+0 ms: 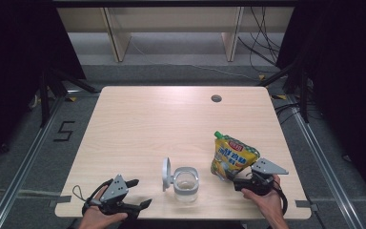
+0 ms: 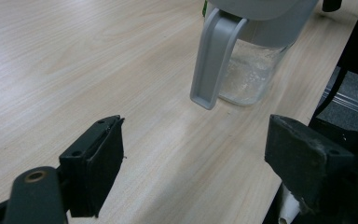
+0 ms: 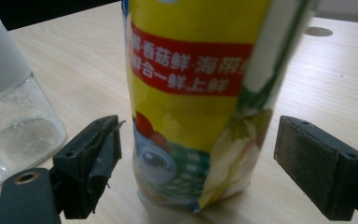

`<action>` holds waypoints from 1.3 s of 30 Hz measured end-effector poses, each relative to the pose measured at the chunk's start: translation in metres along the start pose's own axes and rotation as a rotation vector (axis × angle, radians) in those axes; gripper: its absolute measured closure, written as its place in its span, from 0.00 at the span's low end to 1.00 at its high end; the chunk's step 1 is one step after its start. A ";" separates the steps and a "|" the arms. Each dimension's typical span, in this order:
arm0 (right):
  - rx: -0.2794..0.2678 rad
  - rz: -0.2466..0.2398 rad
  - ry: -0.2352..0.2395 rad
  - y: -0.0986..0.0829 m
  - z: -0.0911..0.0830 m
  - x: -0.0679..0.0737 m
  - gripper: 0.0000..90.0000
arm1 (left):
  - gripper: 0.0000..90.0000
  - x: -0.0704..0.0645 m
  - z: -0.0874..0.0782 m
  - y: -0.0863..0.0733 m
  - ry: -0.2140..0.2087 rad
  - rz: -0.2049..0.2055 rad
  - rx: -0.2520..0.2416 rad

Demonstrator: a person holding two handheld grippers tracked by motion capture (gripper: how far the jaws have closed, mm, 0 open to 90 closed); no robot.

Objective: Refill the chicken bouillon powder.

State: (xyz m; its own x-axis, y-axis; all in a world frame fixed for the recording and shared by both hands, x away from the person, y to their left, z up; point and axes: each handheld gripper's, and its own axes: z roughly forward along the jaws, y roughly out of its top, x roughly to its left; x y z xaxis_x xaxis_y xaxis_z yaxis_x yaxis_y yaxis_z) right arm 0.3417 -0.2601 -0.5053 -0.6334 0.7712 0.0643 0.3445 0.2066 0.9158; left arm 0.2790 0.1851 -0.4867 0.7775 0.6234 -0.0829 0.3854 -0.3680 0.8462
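Note:
A yellow stand-up pouch with a green cap stands on the table's near right. In the right gripper view the pouch rises between the two spread jaws, which do not touch it; my right gripper is open, and it sits at the pouch's base. A clear glass jar with a grey rim stands at the near middle, its grey lid flipped up on the left. My left gripper lies open at the near left and faces the jar with nothing between its jaws.
The wooden table has a round cable hole at its far right. The jar stands close to the pouch's left side. The table's near edge runs just behind both hands. Black stands and cables flank the table on the floor.

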 end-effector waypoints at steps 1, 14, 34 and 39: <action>-0.003 0.017 0.015 0.000 0.001 0.001 0.18 | 0.21 0.000 0.000 0.000 0.000 0.000 0.001; -0.100 0.036 0.016 0.001 0.019 -0.001 0.20 | 0.21 0.001 0.000 0.001 -0.009 0.037 0.010; -0.173 0.051 -0.010 0.004 0.037 -0.008 0.37 | 0.21 0.001 0.002 0.000 -0.006 0.051 0.031; -0.194 0.075 -0.011 0.004 0.040 -0.008 0.37 | 0.21 0.001 0.002 0.000 -0.007 0.052 0.030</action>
State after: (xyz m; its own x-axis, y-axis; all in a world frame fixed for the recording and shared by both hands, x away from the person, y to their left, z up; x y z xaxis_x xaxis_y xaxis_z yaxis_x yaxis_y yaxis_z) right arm 0.3756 -0.2414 -0.5175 -0.6029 0.7870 0.1314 0.2494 0.0295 0.9680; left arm 0.2804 0.1842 -0.4878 0.8002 0.5982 -0.0427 0.3587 -0.4204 0.8334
